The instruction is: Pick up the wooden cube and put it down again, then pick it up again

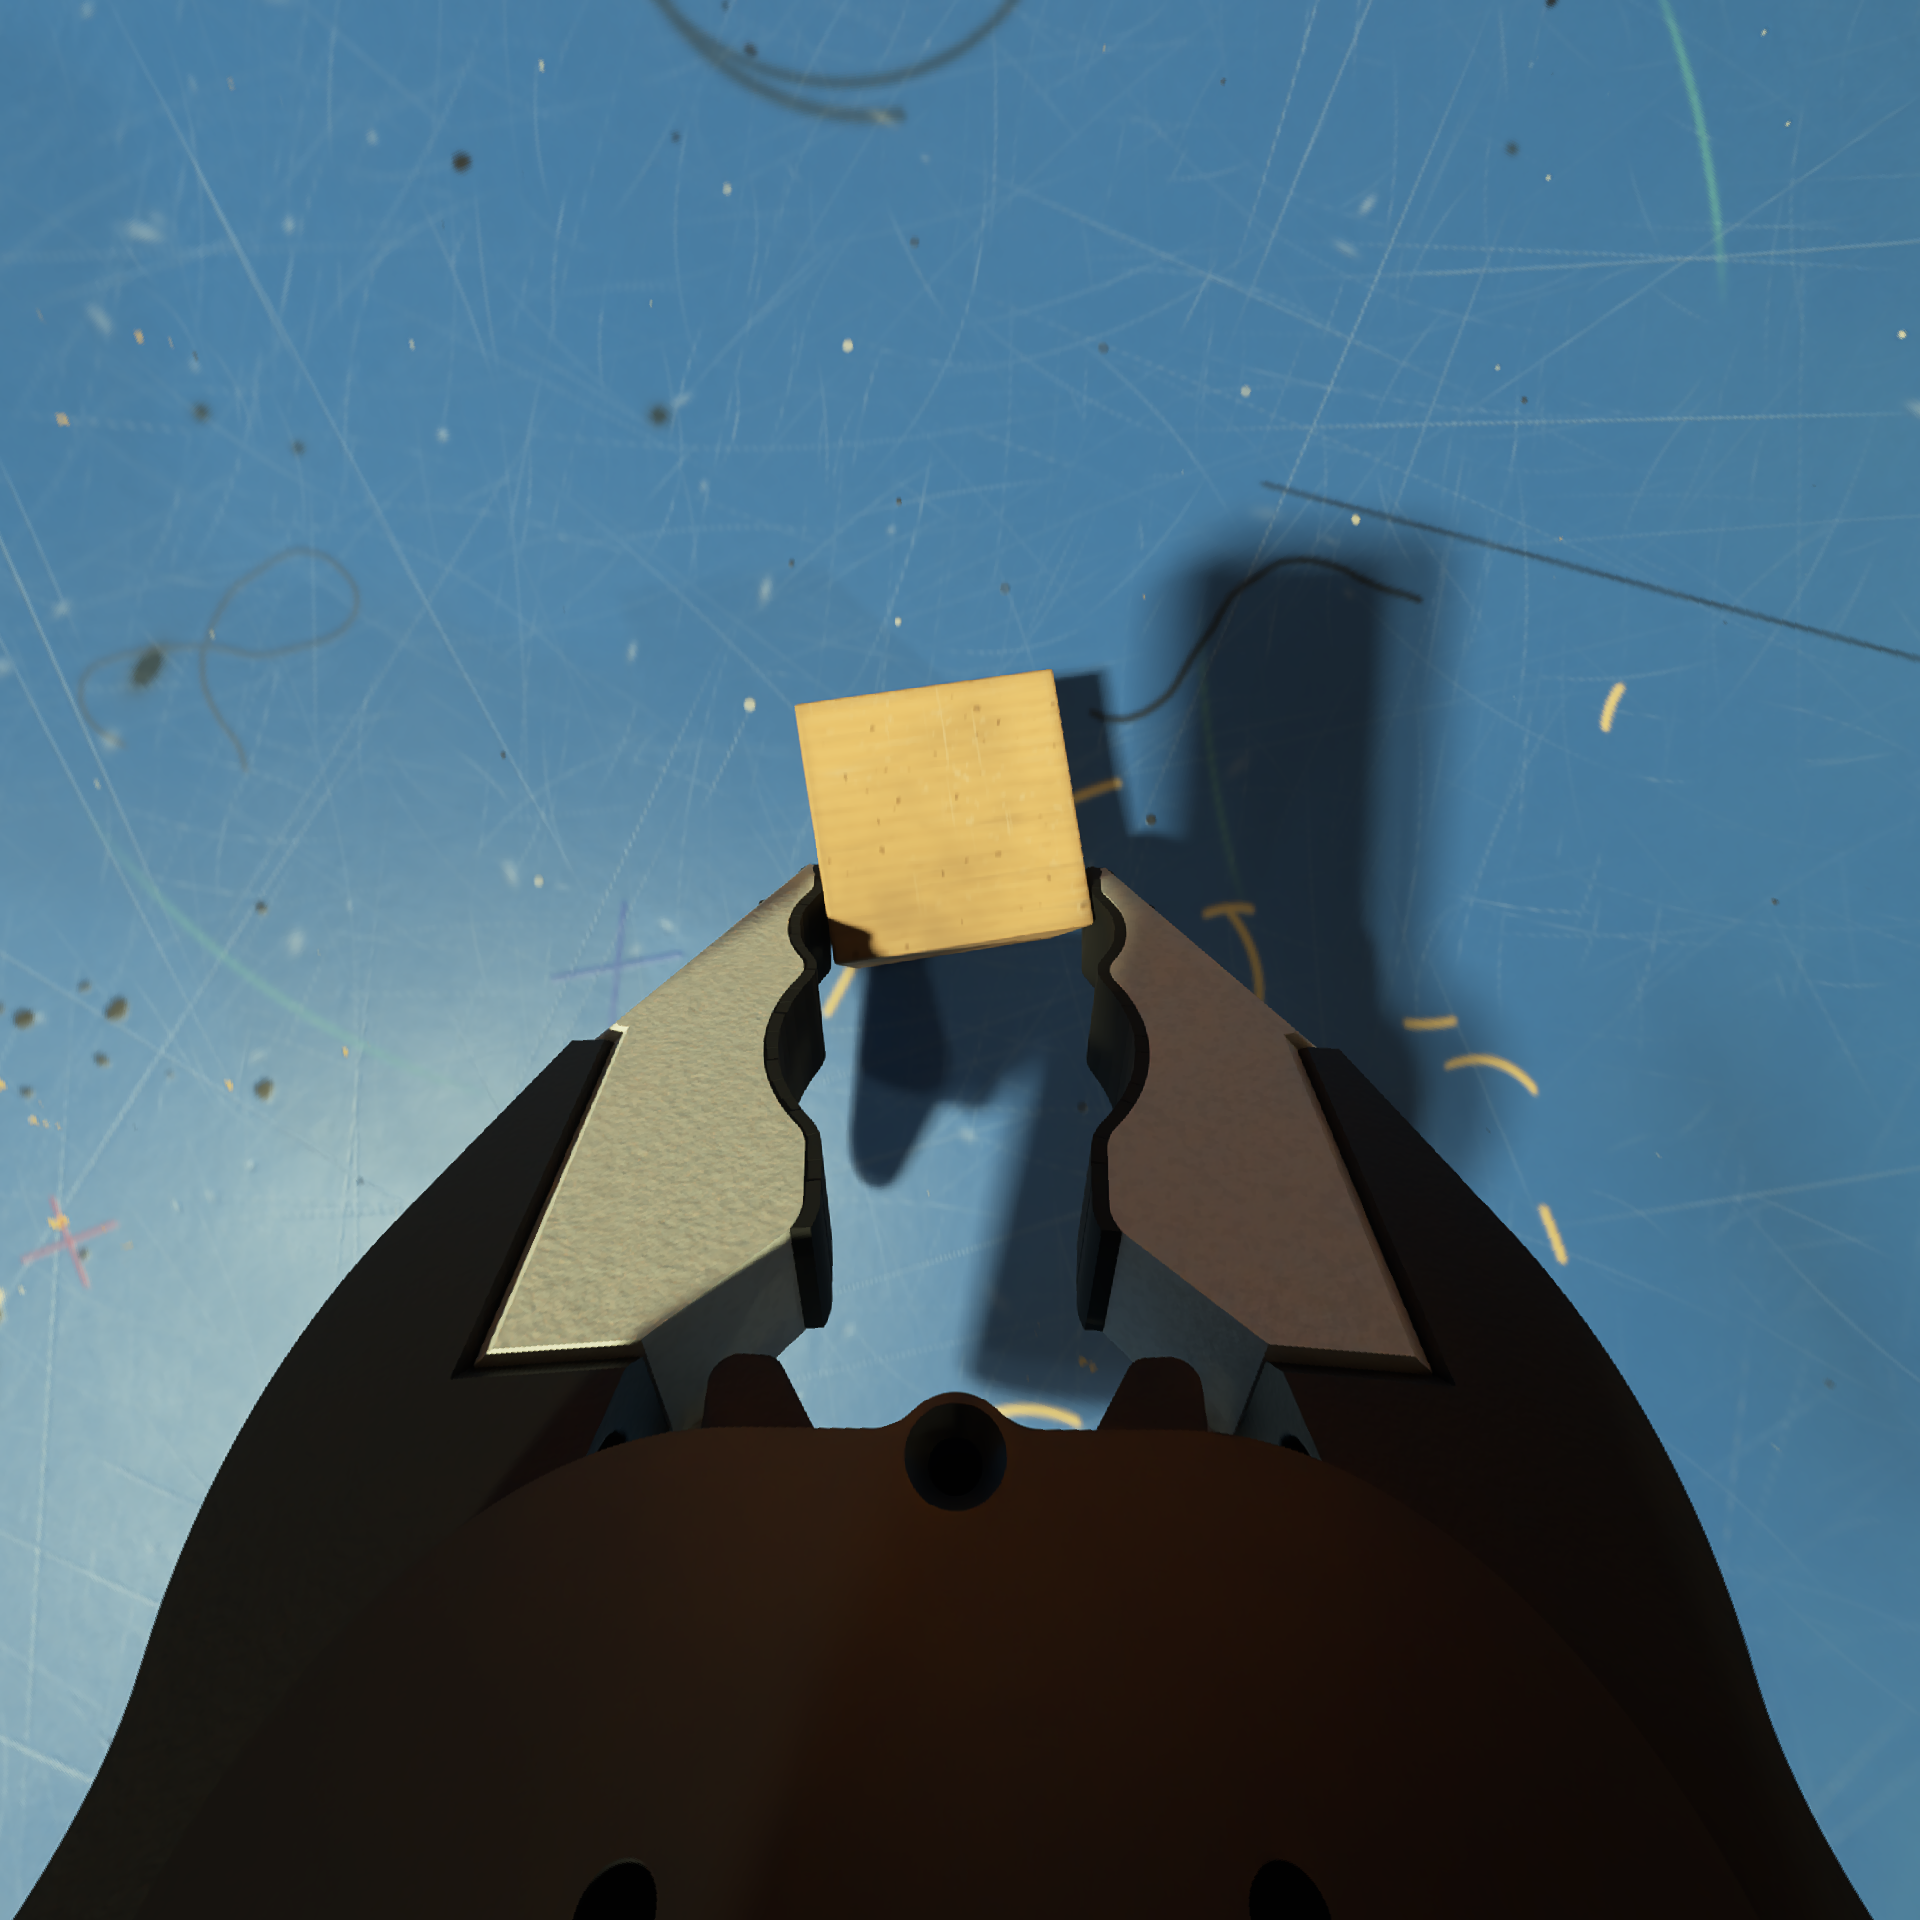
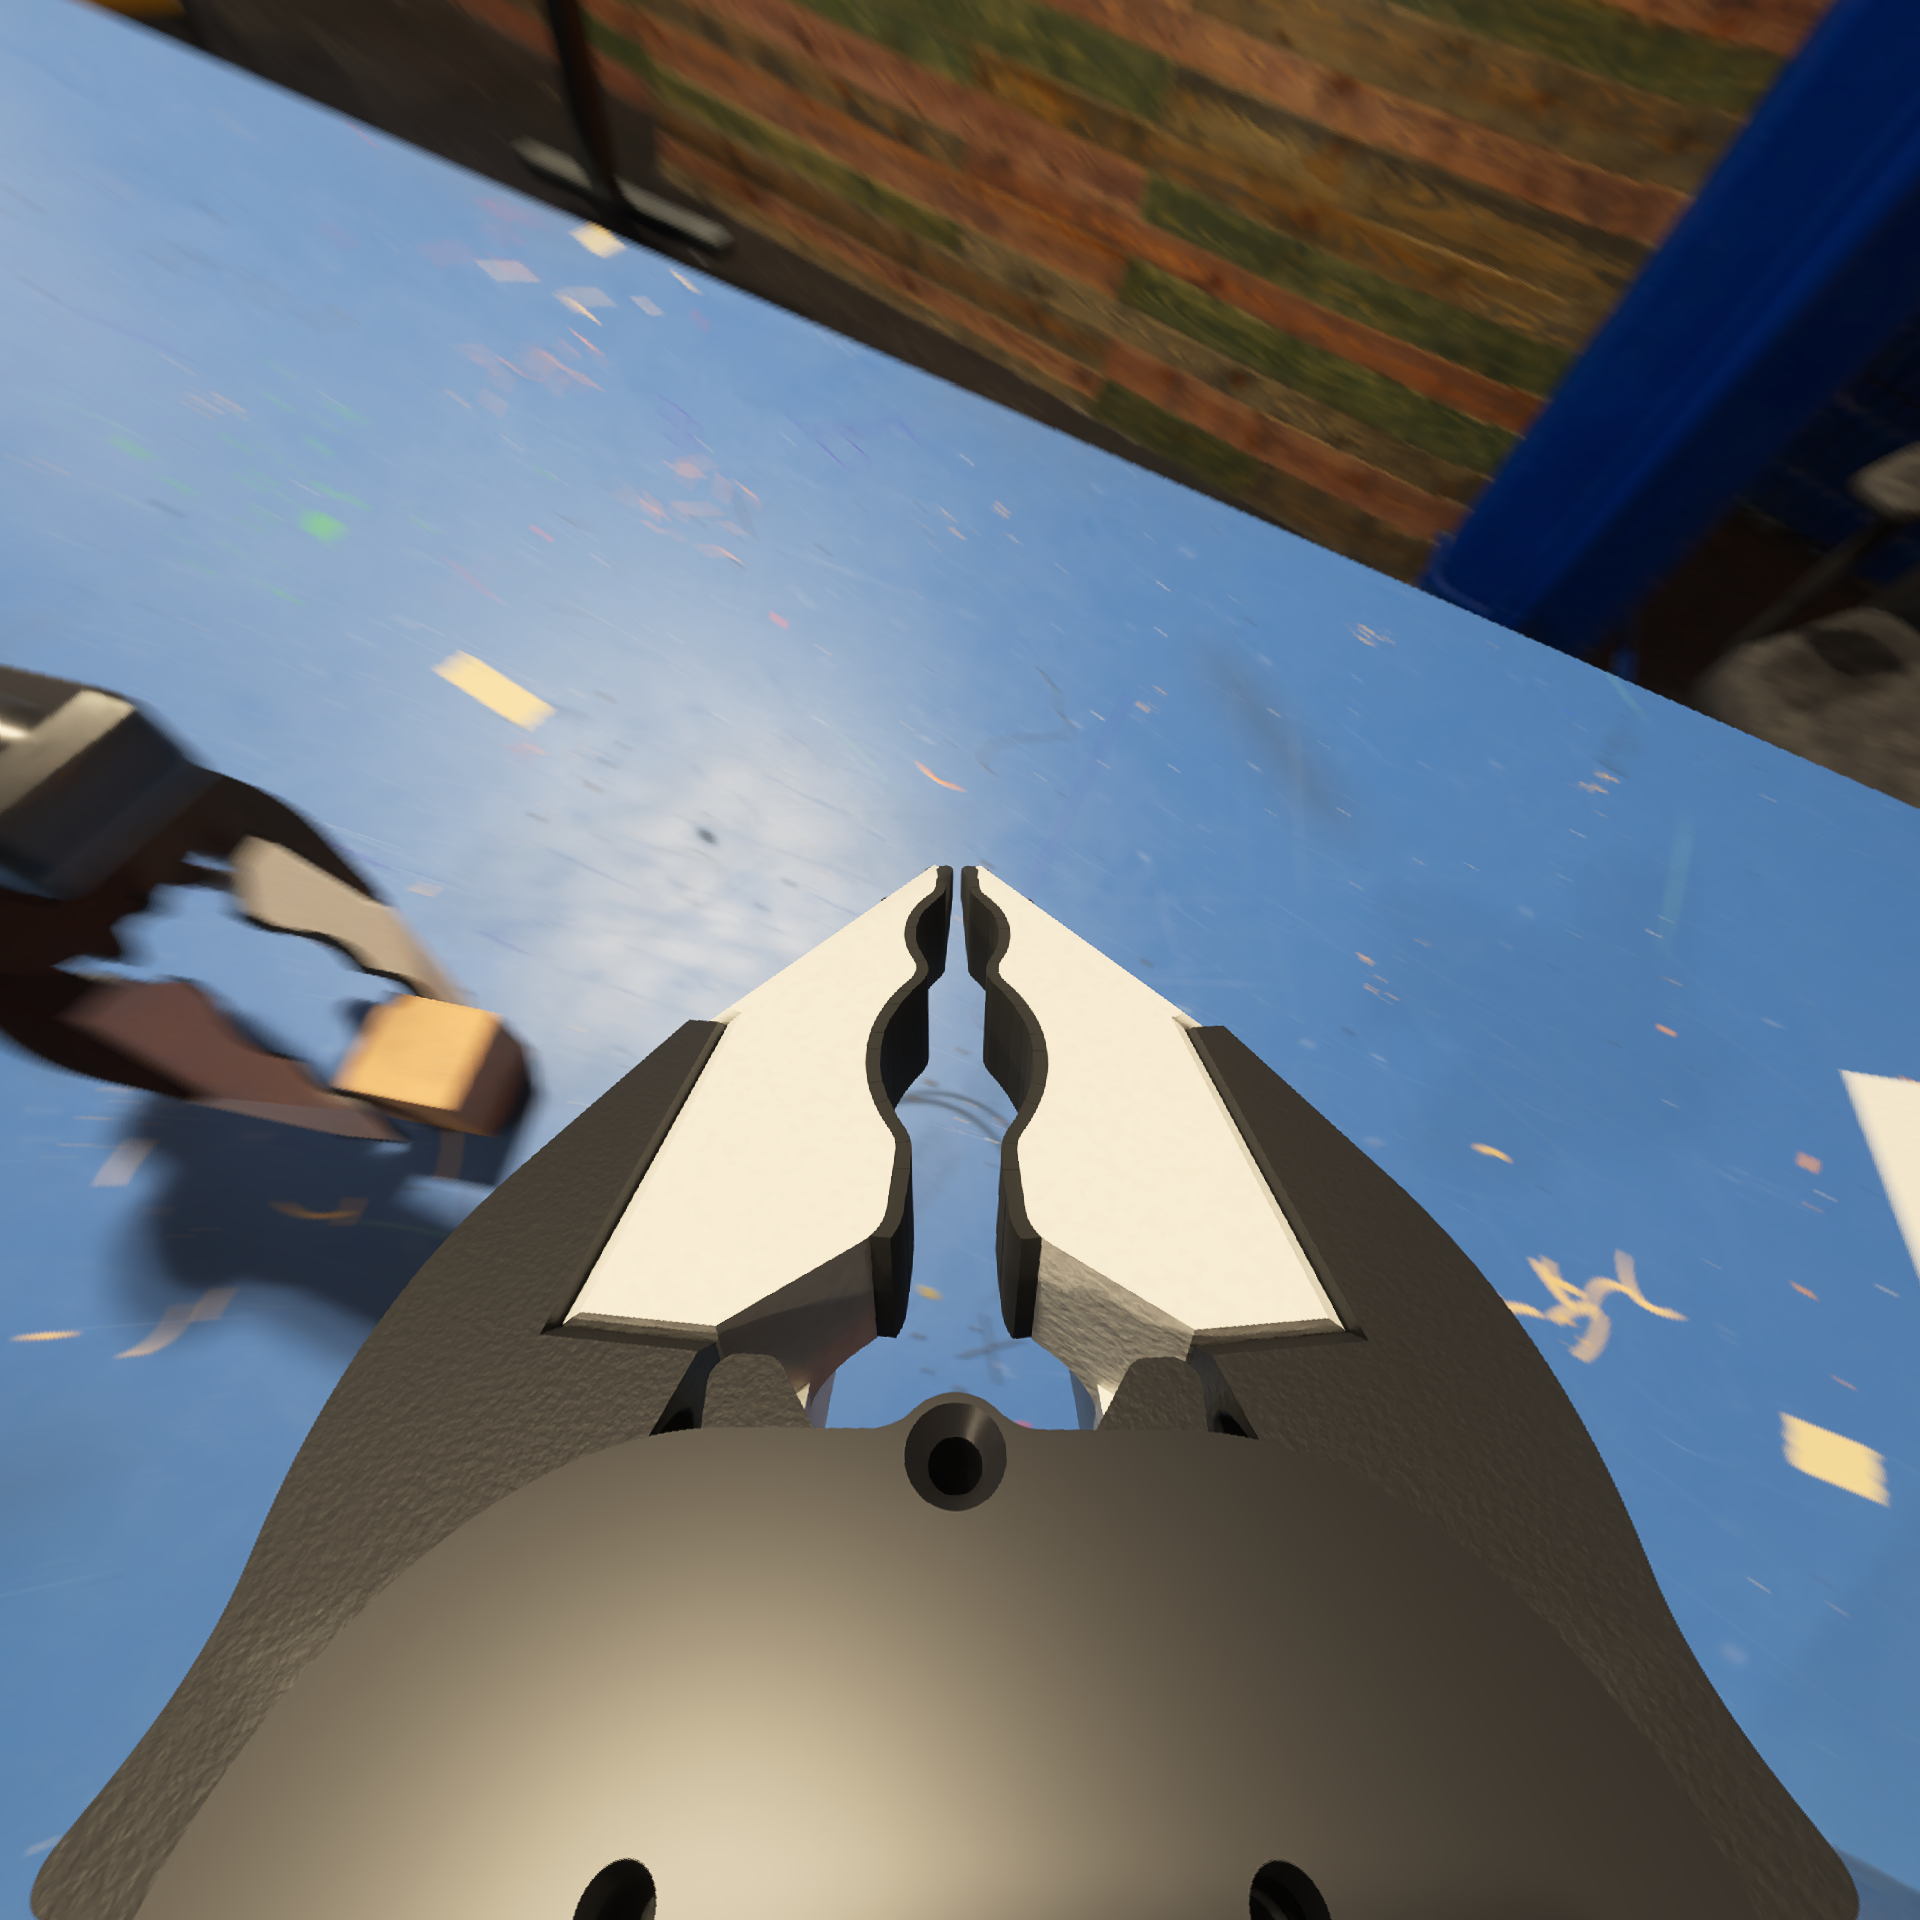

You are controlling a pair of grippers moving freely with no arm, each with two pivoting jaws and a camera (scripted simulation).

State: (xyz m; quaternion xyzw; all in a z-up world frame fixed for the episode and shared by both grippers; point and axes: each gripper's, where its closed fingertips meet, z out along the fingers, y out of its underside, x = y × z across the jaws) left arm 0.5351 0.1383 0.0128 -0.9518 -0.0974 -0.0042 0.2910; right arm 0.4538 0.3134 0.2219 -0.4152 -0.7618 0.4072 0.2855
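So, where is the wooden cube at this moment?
The wooden cube sits between the left gripper fingertips, lifted above the blue table; the right wrist view shows it at left.

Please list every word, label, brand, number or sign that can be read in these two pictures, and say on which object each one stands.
No readable text in either view.
Pale wooden cube between the left hand-held gripper's fingertips: wood grain only.
Scratched blue tabletop: scribbles, crosses and flecks, no letters or numbers.
Right hand-held gripper: bare.
White sheet at the table's right edge: mostly out of frame, nothing visible on it.
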